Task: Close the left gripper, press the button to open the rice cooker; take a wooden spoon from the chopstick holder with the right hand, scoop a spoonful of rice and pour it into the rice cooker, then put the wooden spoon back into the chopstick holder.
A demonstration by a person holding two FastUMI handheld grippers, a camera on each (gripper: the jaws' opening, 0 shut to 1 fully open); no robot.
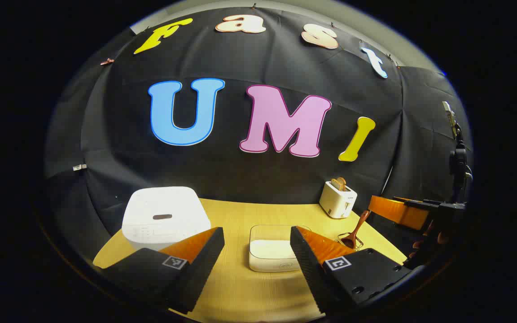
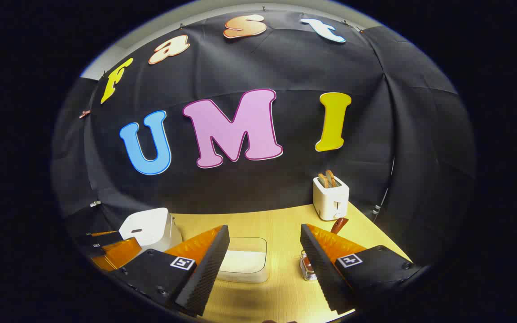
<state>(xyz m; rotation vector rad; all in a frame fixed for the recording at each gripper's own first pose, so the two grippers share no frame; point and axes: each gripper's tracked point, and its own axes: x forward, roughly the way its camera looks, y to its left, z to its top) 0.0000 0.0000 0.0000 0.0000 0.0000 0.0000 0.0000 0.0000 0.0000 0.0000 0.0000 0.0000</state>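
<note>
Rice cooker [image 1: 165,218] lid shut; left gripper [image 1: 257,242] and right gripper [image 2: 265,240] gape wide, empty.

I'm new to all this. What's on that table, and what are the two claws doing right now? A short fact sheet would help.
table: yellow wooden top
rice cooker: white, lid closed, back left
rice container: clear box holding white rice, centre
wooden spoon: standing in the chopstick holder
chopstick holder: metal, right of the rice
toaster: white, bread in its slots, back right
left gripper: open, holding nothing
right gripper: open, holding nothing
</note>
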